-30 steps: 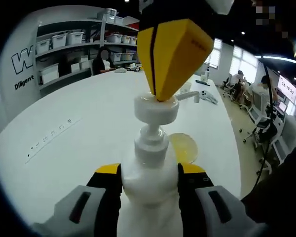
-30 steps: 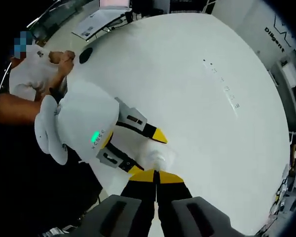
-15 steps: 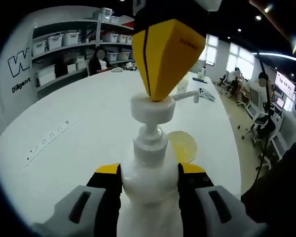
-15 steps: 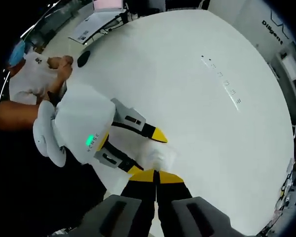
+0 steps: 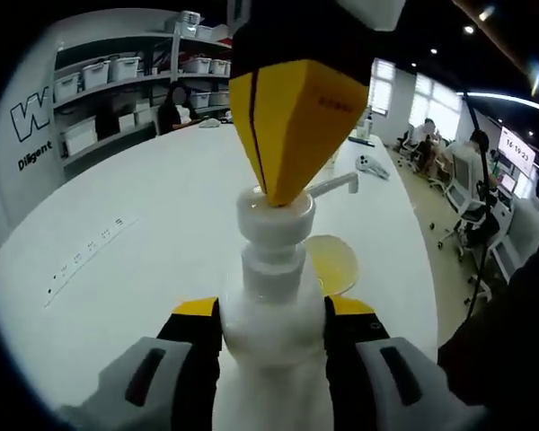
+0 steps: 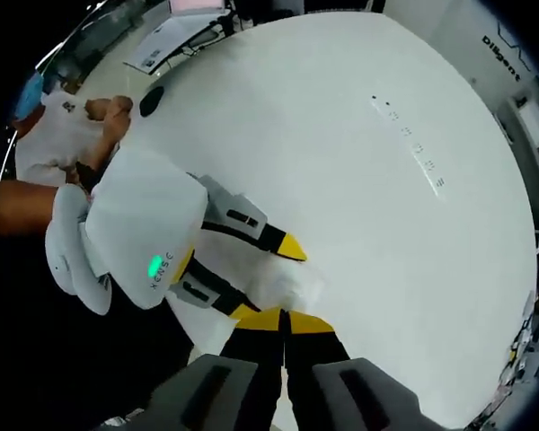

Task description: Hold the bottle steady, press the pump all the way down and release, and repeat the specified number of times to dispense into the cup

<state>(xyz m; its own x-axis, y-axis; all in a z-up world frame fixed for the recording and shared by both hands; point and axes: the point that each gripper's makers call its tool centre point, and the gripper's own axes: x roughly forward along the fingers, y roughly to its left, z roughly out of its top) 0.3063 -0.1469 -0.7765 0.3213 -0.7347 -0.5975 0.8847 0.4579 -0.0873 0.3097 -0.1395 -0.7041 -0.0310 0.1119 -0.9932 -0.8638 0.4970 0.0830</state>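
Left hand-held gripper [image 5: 273,330]: its two jaws were clamped on the body of the white bottle [image 5: 273,346], one yellow-tipped jaw on each side, at the bottom of the left gripper view. In the right gripper view it [image 6: 271,268] reached in from the left, again with the bottle [image 6: 283,280] between its tips.
Bottle: stood upright on the white table [image 5: 153,242], near the table's edge.
Pump [image 5: 274,220]: the white pump head sat low on the bottle's neck, with little stem showing; its spout pointed away and to the right.
Right hand-held gripper [image 5: 287,193]: came down from above in the left gripper view, its yellow jaws together and their tip touching the top of the pump. In the right gripper view its jaws [image 6: 284,321] met in a thin seam, right over the bottle.
In the way: the right hand-held gripper's jaws hid the top of the pump and part of the spout.
Cup [image 5: 332,263]: shallow and yellowish, on the table just beyond the bottle, below the spout's end; whether any liquid lay in it I could not tell.
Table markings [image 5: 85,251]: a row of small dark marks, well left of the bottle.
Far side: shelves [image 5: 135,81] with white bins along the wall on the left; people sat at desks [image 5: 449,166] on the right.
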